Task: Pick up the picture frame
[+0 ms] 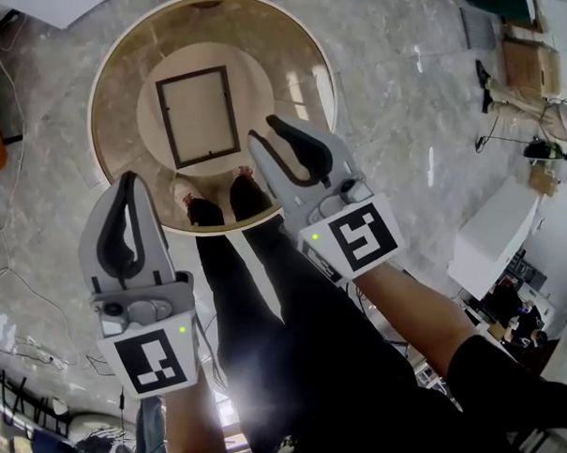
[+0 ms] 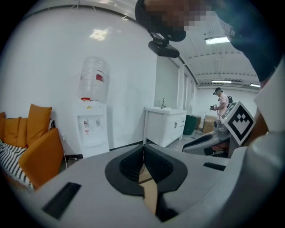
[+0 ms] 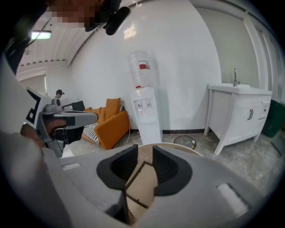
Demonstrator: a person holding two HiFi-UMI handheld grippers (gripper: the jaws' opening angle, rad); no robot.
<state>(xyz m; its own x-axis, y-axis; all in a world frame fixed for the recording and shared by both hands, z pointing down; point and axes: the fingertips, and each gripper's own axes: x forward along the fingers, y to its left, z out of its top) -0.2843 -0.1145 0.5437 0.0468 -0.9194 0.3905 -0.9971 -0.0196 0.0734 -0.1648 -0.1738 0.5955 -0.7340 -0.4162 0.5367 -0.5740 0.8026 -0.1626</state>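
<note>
A dark-edged picture frame (image 1: 200, 117) lies flat on the pale centre of a round wooden table (image 1: 118, 78). In the head view my left gripper (image 1: 127, 181) hangs over the table's near left rim, its jaws shut with nothing between them. My right gripper (image 1: 263, 130) is over the near right part of the table, just right of the frame's lower corner, jaws open and empty. In the right gripper view the picture frame (image 3: 139, 183) shows through the gap of the right gripper (image 3: 145, 149). The left gripper (image 2: 143, 147) shows only a sliver of tabletop (image 2: 150, 196) below its closed pads.
The person's dark legs (image 1: 298, 342) and shoes stand at the table's near edge. A water dispenser (image 2: 92, 124), an orange sofa (image 2: 35, 151) and a white sink cabinet (image 2: 164, 124) line the wall. Cables (image 1: 14, 280) lie on the marble floor at left. Another person (image 2: 221, 100) stands far off.
</note>
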